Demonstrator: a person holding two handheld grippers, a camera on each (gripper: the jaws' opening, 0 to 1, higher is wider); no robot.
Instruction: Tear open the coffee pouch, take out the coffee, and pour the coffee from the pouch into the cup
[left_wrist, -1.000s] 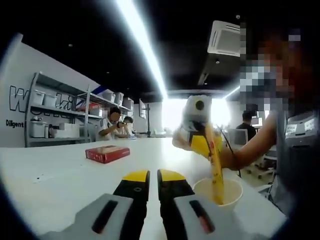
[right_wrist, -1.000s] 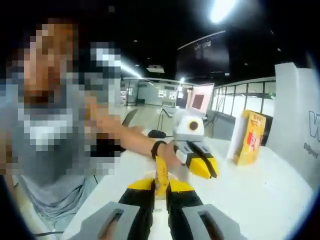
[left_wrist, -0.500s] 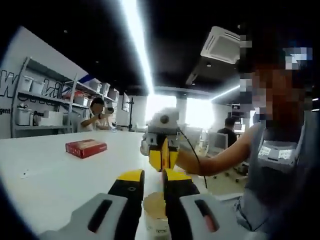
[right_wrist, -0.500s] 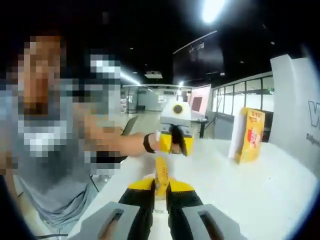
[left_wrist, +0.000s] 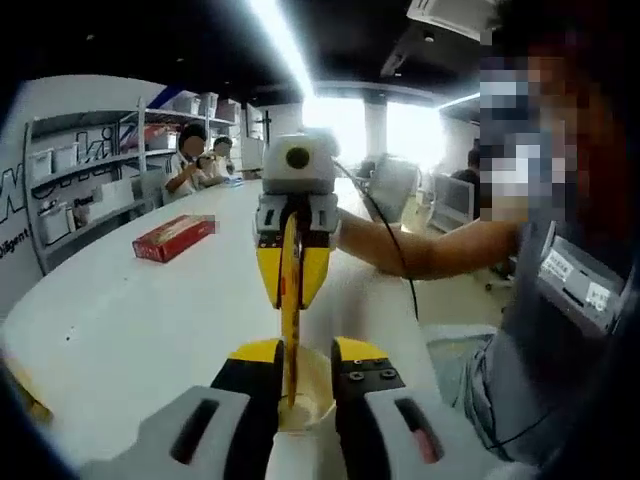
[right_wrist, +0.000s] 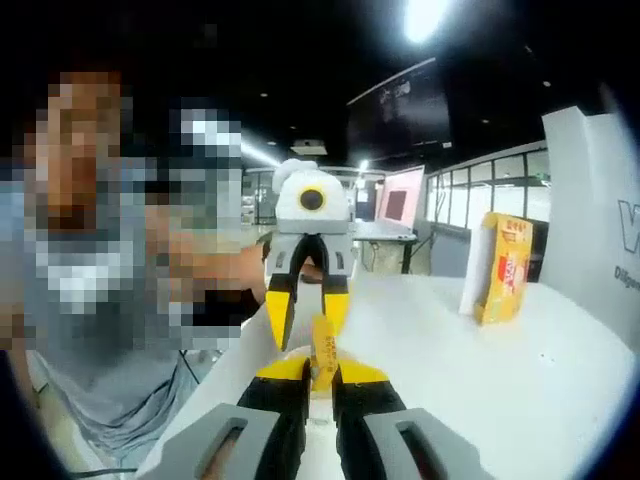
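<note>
Left tongs (right_wrist: 305, 305) now spread around paper cup (left_wrist: 300, 405); right tongs (right_wrist: 320, 378) pinching slim yellow pouch (left_wrist: 290, 300), white table (left_wrist: 130, 310)

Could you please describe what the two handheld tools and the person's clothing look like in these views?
Each tool has grey bodies with dark slots and black jaws tipped yellow: left tool, right tool. Seen head-on, each carries a white housing. A black cable trails from the right one. The person wears a grey top.

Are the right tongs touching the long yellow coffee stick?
Touching. In the left gripper view, the right tongs are pinched shut on the thin yellow coffee stick pouch, which hangs down into the white paper cup.
</note>
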